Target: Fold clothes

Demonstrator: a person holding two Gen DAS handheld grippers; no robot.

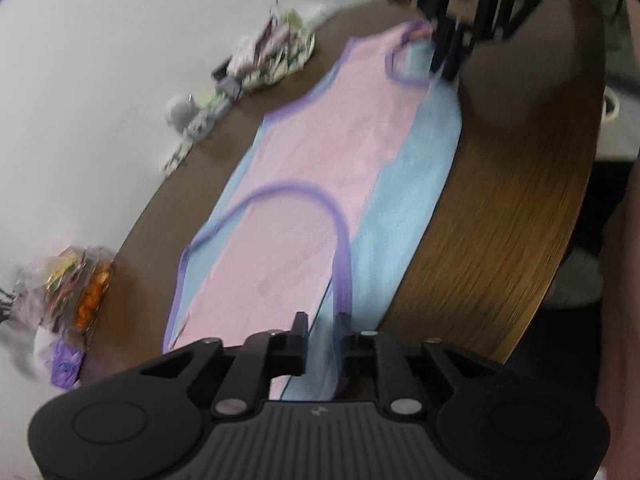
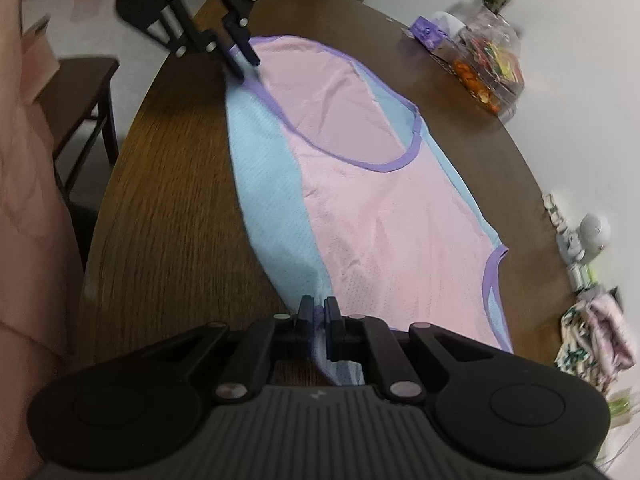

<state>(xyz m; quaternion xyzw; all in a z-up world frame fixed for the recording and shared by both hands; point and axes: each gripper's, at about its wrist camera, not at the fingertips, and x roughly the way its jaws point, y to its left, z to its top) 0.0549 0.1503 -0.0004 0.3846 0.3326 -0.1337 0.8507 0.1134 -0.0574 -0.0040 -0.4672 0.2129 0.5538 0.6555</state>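
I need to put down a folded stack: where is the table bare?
Bare wood runs along the near table edge, between the blue side of the garment and the rim. The far wall side is crowded: snack jar, flowers, speaker, crumpled cloth.

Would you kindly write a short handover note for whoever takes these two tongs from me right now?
Left tongs: shut on the vest's purple-edged strap end.
Right tongs: shut on the vest's near blue edge at the other end.
The vest lies spread flat along the wooden table, both pinches on the side near the table edge.
Done: spread and gripped.
Left: every fold; probably carry the near side across.
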